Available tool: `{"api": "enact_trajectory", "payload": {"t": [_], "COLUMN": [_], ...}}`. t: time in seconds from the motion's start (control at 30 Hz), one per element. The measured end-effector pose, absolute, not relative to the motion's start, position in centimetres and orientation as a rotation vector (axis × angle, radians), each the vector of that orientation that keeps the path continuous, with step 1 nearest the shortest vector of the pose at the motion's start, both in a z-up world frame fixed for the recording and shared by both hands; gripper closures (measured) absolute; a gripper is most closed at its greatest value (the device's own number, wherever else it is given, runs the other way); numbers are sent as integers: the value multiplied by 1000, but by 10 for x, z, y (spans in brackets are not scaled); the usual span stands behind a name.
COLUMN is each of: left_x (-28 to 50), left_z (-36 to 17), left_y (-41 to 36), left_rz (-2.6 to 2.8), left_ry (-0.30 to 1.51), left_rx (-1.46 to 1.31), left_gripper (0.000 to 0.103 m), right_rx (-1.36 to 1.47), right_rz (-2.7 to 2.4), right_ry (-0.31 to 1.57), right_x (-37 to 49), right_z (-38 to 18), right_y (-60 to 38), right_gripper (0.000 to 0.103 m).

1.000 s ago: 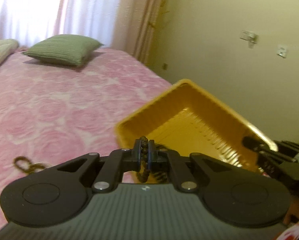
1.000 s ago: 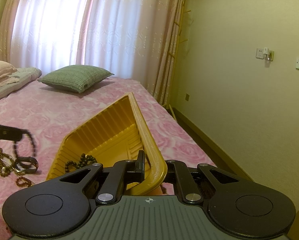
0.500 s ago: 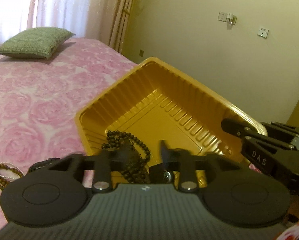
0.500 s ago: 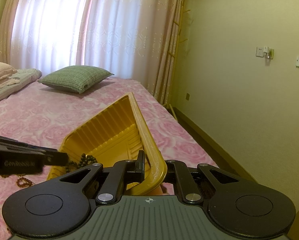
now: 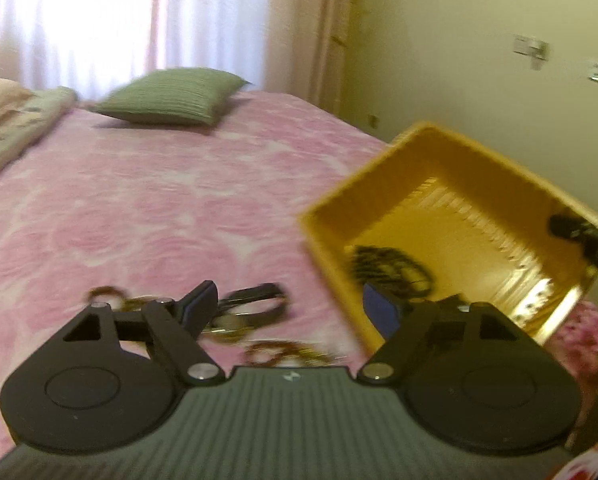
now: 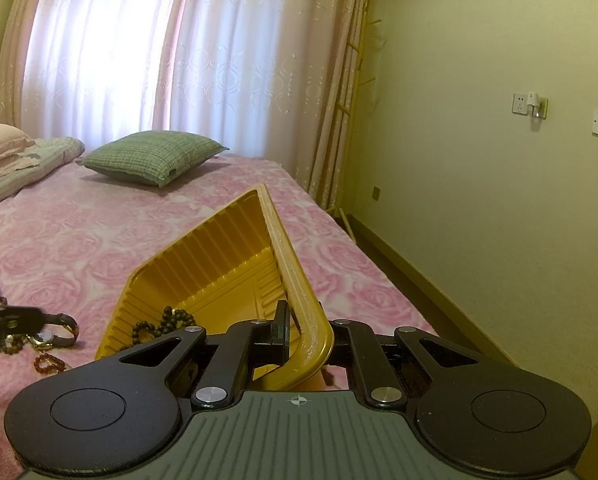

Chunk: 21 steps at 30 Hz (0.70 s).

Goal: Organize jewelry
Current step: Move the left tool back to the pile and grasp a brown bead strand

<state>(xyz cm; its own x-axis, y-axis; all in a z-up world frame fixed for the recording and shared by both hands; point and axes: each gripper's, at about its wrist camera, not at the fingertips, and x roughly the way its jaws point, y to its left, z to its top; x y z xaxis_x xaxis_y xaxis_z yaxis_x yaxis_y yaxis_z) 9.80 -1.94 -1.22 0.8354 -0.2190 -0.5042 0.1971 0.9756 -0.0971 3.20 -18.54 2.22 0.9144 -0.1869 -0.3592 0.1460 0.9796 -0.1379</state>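
Left wrist view: blurred throughout. Left gripper (image 5: 289,308) low over the pink rose bedspread (image 5: 139,208), jaws opening, wide apart, nothing pressed between the blue pads (image 5: 381,314). Past the left finger, a dark-strapped wristwatch (image 5: 255,306) lying on the cover, with gold-coloured pieces beside it; nearer the gripper body, a reddish bead bracelet (image 5: 277,350). At right, the yellow tray (image 5: 479,168), tilted, its near corner just beyond the right finger. Inside it, toward the near corner, a dark bead string (image 5: 391,268). Black tip of the right gripper (image 5: 579,232) on the tray's far right rim. Green pillow (image 5: 171,96) at the head of the bed, in front of the bright curtain.

Right wrist view: sharp. Right gripper (image 6: 305,338) clamped on the yellow tray's rim (image 6: 295,292), one finger inside the wall, the other outside, tray lifted at that side and sloping down to the bedspread. Dark bead string (image 6: 163,322) gathered in the low near corner. At the left edge, the left gripper's black finger (image 6: 11,316) above the wristwatch (image 6: 55,332); reddish bracelet (image 6: 49,362) just below; possibly more beads under the finger, too hidden to tell. Green checked pillow (image 6: 153,158) beyond, wall sockets (image 6: 529,104) at right.
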Motion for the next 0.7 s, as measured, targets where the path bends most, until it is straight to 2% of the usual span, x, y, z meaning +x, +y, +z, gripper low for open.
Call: {"api": "enact_trajectory", "payload": {"t": [0.23, 0.37, 0.47, 0.57, 0.7], "left_x": [91, 94, 98, 101, 108], "left_z": [-33, -40, -46, -52, -60], "left_y": [9, 18, 18, 18, 22], "left_rz": [-89, -86, -88, -77, -41], "left_ry": [569, 597, 621, 640, 656], "left_rx": [27, 11, 15, 16, 10], "left_gripper": [26, 35, 35, 52, 58], "right_rx": [-111, -114, -116, -119, -121], "right_rz": [-172, -174, -174, -175, -175], "right_ry": [380, 381, 381, 383, 383], "right_x": [32, 32, 32, 33, 33], "right_z": [22, 21, 21, 20, 20], "right_y": [-185, -183, -184, -184, -185], "right_gripper": [94, 94, 94, 94, 94]}}
